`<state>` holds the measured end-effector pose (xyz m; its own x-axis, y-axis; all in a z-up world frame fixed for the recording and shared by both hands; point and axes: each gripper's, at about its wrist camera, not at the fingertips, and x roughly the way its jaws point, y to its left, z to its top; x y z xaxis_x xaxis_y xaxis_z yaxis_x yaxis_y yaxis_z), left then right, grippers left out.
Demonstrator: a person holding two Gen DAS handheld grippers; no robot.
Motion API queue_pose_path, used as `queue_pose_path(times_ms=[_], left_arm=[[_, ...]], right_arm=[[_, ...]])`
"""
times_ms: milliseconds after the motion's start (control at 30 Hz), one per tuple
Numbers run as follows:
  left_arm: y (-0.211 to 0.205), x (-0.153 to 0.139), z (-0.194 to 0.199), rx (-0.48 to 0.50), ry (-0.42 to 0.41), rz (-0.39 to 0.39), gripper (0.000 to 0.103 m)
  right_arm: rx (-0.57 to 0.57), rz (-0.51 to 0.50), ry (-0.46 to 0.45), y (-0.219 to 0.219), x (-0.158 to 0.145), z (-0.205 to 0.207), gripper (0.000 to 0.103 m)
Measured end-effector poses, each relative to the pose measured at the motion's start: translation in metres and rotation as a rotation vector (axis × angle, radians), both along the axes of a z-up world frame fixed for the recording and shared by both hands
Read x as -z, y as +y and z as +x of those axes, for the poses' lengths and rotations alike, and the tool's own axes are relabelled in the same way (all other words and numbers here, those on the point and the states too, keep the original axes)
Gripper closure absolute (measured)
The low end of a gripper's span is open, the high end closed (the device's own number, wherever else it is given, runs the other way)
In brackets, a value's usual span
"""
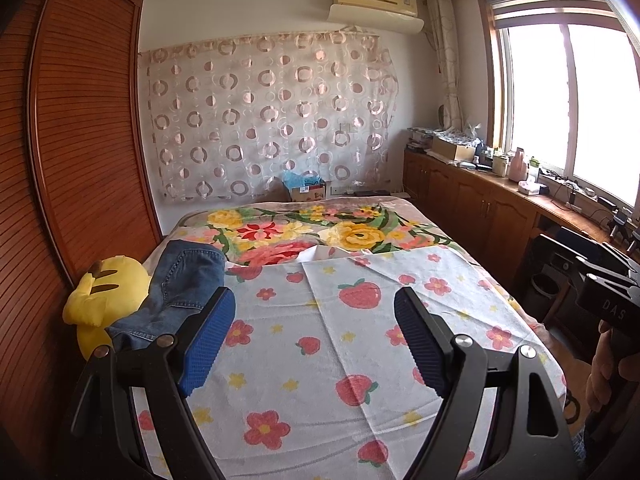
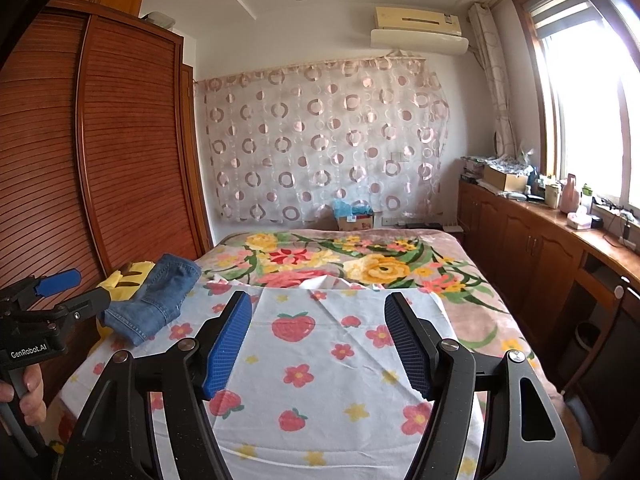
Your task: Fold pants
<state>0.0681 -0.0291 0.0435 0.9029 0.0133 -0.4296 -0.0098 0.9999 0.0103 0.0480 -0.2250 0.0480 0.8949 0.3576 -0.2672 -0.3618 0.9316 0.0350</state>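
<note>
Pants, blue denim and folded, lay at the bed's left edge against a yellow plush toy. Left tool and right tool both stood wide, holding nothing, above the strawberry sheet.

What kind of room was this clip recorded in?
A home bedroom: a bed with flowered covers, a tall wooden wardrobe beside it, and an air conditioner above a curtained wall.
</note>
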Motion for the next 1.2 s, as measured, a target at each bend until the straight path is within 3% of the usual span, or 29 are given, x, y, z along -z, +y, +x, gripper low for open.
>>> queue_pose_path(times_ms=[1200], left_arm=[[-0.0008,0.0009,0.0001,-0.002,-0.001,0.004,0.021]], right_arm=[[-0.006,-0.001,-0.002,-0.001,0.0021,0.0018,0.032]])
